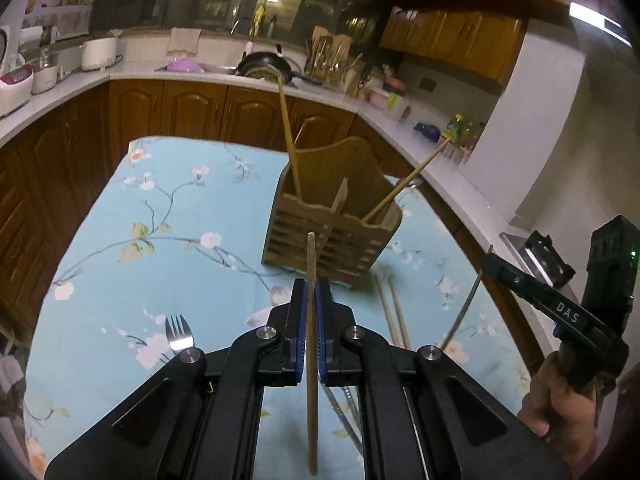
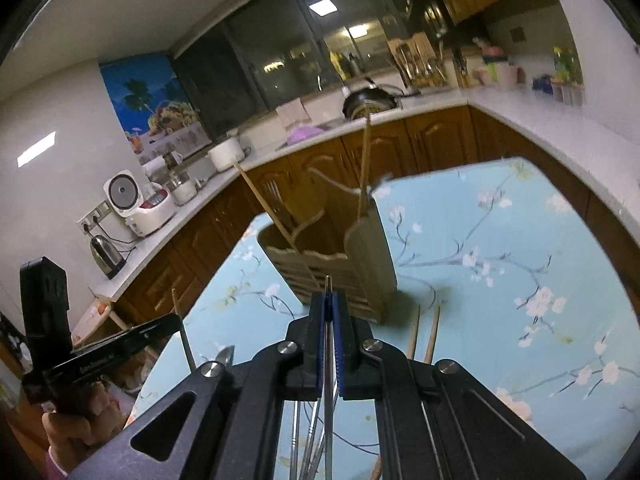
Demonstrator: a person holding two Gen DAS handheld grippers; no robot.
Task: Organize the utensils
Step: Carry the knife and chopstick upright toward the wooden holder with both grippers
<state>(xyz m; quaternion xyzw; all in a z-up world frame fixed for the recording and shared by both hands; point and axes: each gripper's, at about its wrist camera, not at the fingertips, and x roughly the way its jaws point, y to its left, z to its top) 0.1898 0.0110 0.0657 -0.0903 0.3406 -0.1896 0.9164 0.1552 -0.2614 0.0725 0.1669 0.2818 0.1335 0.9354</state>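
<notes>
In the left wrist view, the left tool is clamped on a thin wooden chopstick held above the floral blue cloth-covered surface. Ahead stands a slatted wooden two-compartment utensil holder; each compartment holds one leaning wooden chopstick. A steel fork lies at the left. In the right wrist view, the right tool is clamped on a slim metal utensil, the holder just ahead.
</notes>
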